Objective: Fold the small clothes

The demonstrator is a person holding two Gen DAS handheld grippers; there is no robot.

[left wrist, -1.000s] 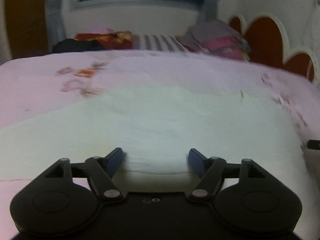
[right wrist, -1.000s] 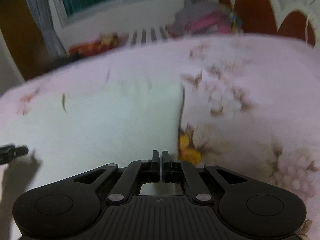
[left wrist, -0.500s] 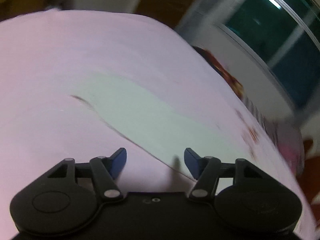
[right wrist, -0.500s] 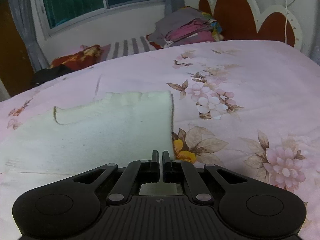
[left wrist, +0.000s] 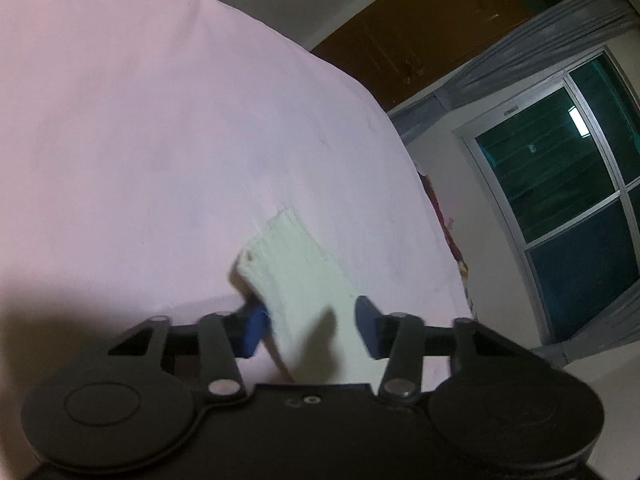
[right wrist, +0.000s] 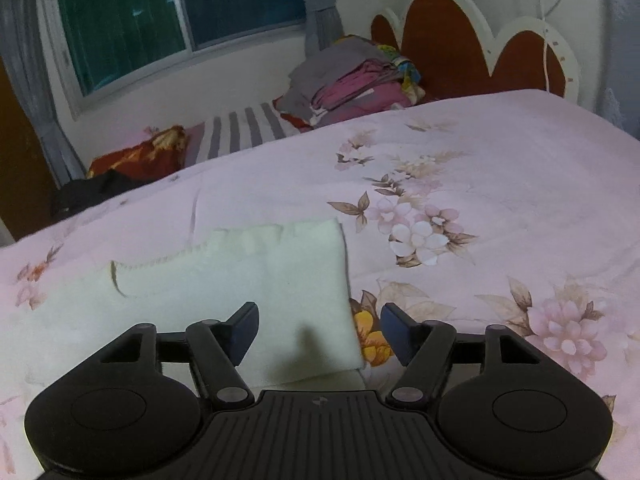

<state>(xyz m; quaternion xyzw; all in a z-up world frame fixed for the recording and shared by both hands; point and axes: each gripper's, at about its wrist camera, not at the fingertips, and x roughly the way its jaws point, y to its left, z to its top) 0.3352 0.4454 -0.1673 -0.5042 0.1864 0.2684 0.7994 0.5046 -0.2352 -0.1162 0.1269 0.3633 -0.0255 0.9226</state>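
Observation:
A small cream-white garment [right wrist: 224, 288] lies flat on the pink floral bedsheet [right wrist: 480, 184]. My right gripper [right wrist: 318, 330] is open, just above the garment's near right corner, with nothing between its blue pads. In the tilted left wrist view a narrow end of the same white garment [left wrist: 296, 280] runs between the fingers of my left gripper [left wrist: 312, 330], which is open. Its left blue pad [left wrist: 254, 330] sits against the cloth's edge; the right pad is apart from it.
A pile of folded clothes [right wrist: 356, 80] and a striped cloth [right wrist: 244, 130] lie at the bed's far side under the window [right wrist: 168, 20]. A red-and-white headboard [right wrist: 480, 56] stands at the right. A brown wardrobe [left wrist: 424, 36] shows in the left wrist view.
My right gripper has opened from shut and let go of the garment's corner. My left gripper has swung and tilted towards the garment's left end, staying open.

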